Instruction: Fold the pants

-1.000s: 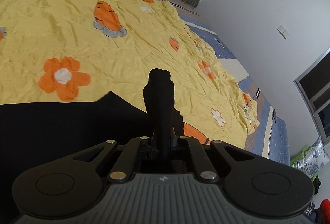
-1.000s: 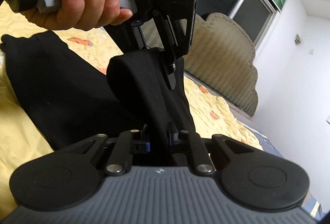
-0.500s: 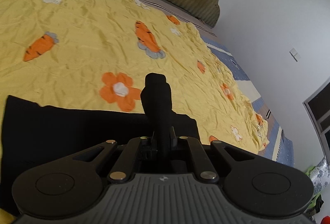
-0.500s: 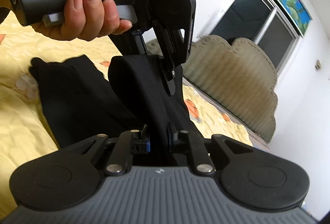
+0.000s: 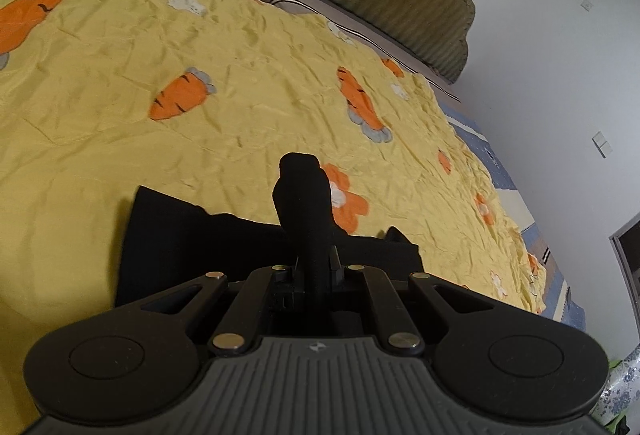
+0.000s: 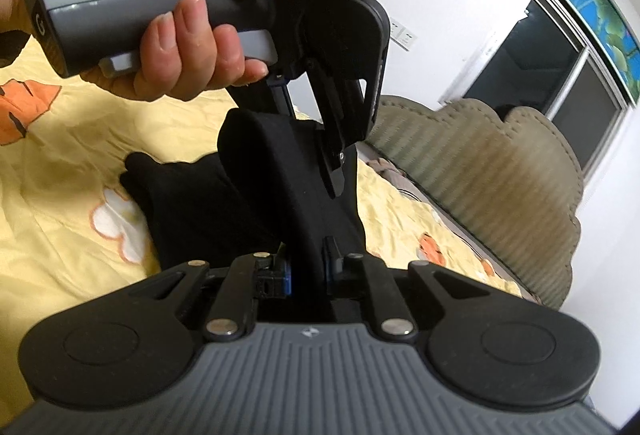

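Black pants hide both grippers' fingertips.

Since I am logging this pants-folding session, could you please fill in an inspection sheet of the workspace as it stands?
Surface: bed under a wrinkled yellow sheet with carrot and flower prints.
Job's things: black pants, partly lifted off the sheet.
Clutter: nothing seen.
Grippers: left gripper and right gripper both shut on pants fabric; a hand holds the left one's handle.
Cables: nothing seen.
Surroundings: padded headboard, white walls, dark window.
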